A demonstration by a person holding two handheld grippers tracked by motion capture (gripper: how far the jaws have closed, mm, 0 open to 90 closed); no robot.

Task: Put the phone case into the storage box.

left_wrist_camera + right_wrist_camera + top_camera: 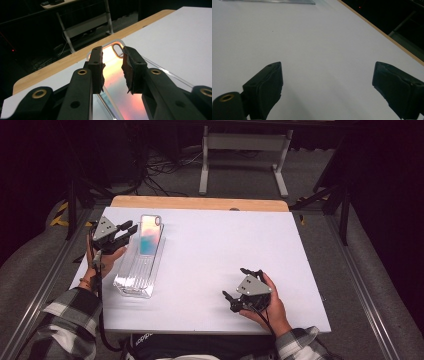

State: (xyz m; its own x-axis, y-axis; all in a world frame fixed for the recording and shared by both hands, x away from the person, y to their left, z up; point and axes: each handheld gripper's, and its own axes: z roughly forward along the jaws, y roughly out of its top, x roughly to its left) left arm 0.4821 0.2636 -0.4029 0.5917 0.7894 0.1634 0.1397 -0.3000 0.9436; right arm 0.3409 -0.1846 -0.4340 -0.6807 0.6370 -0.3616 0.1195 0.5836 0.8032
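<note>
The iridescent phone case [150,235] lies tilted, its lower end resting in a clear plastic tray [136,277] and its upper end, with the camera cut-out, propped toward the far edge of the white worktop [215,265]. That slant leaves the case's top edge lifted off the worktop, which looks like the reason the left hand-held gripper [125,231] comes at it from the side there, since a raised edge is easier to pinch than a flat one.

In the left gripper view the case [111,68] sits just beyond the tips of the left hand-held gripper [113,68], its cut-out framed in the gap. The 2 jaws stand narrowly apart with nothing pressed between them; the case is near, and I cannot tell whether the tips touch it.

The right hand-held gripper [235,290] rests on the worktop well apart from the case, toward the near right side of it, held in the person's hand. Its jaws are spread wide over bare white surface [322,50], probably parked while the left one works.
</note>
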